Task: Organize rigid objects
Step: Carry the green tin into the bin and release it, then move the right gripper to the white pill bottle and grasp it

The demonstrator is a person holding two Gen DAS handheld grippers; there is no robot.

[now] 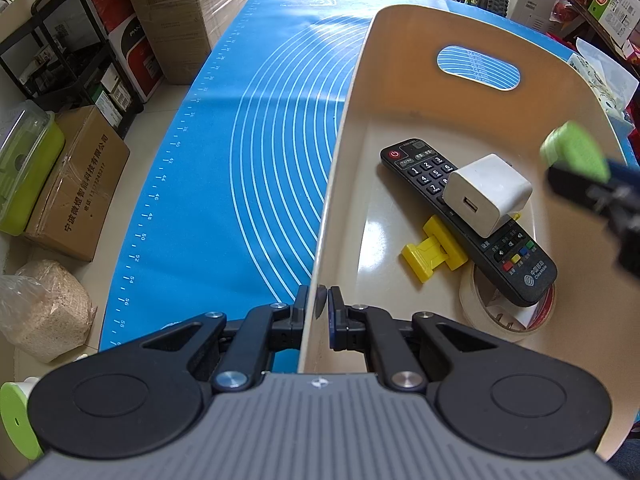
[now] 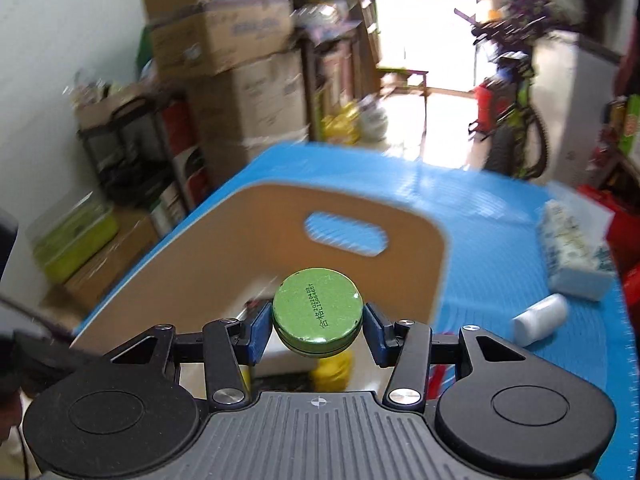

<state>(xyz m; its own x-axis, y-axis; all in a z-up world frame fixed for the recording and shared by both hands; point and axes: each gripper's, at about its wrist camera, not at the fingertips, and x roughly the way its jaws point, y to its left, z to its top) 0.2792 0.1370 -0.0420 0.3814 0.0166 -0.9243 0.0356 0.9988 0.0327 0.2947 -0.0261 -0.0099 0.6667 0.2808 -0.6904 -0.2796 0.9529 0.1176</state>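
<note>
OK, left wrist: my left gripper has its jaws clamped on the bin wall. Right wrist: right gripper jaws hold the green tin by its rim, above the bin. Probably light, stiff, slick metal; grip across the diameter.

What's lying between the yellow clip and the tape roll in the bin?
The black remote crosses between the yellow clip and the tape roll, its end resting on the roll; left wrist view.
</note>
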